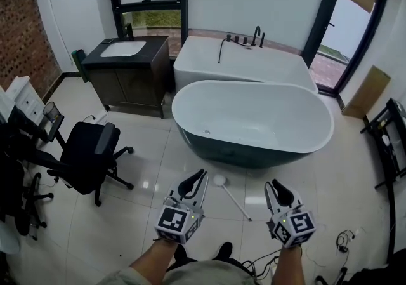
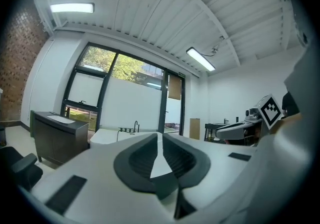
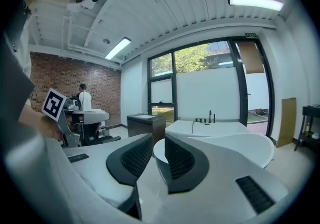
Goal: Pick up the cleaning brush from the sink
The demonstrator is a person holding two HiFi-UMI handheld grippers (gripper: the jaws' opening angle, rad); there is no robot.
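Note:
The sink (image 1: 123, 49) is a white basin set in a dark vanity at the back left, far from both grippers; I cannot see any brush on it. A white long-handled brush (image 1: 221, 181) lies on the floor tiles between my grippers, head toward the tub. My left gripper (image 1: 202, 177) hangs low just left of the brush head, jaws shut and empty. To the brush's right, my right gripper (image 1: 276, 190) is slightly open and empty. The vanity (image 2: 54, 134) also shows in the left gripper view, and the vanity (image 3: 145, 121) again in the right gripper view.
An oval freestanding bathtub (image 1: 190, 96) stands straight ahead, with a rectangular tub (image 1: 190, 61) behind it. A black office chair (image 1: 89, 153) is on the left. A dark rack (image 1: 388, 141) and floor cables (image 1: 343, 238) sit on the right. A person stands far off (image 3: 85, 99).

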